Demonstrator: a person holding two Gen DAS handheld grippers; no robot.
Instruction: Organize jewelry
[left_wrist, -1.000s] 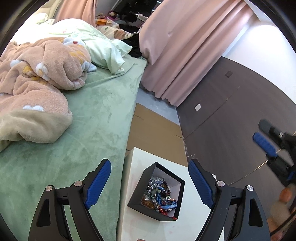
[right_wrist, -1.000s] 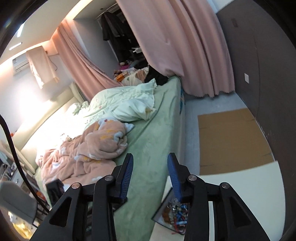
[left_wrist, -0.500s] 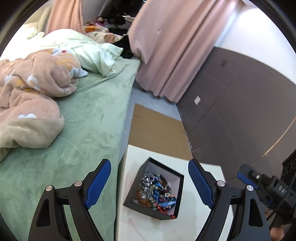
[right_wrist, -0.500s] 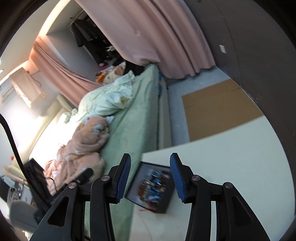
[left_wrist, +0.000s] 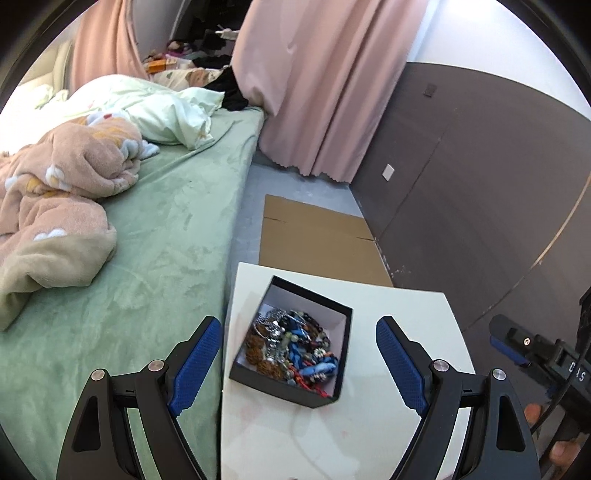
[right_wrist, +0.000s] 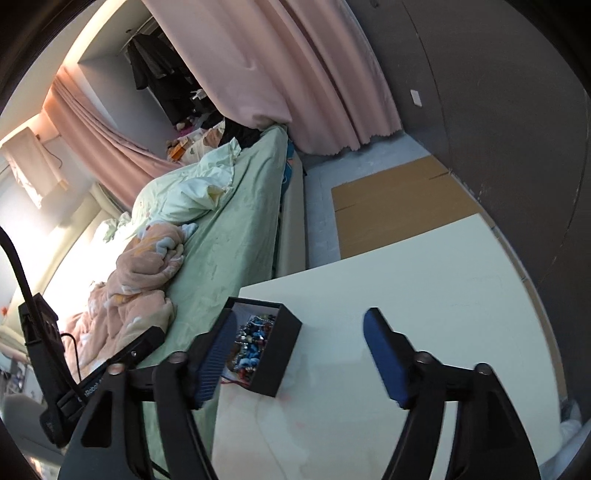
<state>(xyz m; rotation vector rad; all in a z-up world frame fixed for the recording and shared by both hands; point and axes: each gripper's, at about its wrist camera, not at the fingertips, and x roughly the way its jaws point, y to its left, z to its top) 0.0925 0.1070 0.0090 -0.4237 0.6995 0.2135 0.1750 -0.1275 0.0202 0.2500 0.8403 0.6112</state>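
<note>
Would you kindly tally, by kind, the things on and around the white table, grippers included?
Black square open box heaped with mixed bead jewelry: 1
White tabletop: 1
Flat brown cardboard sheet on the floor: 1
Black two-finger grippers with blue pads, both open and empty: 2 (left gripper, right gripper)
Total: 5

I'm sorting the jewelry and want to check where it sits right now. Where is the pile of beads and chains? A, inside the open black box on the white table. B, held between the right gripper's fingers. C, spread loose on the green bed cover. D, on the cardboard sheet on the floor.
A: the jewelry lies heaped inside the open black box, which stands on the white table near the edge beside the bed.
</note>
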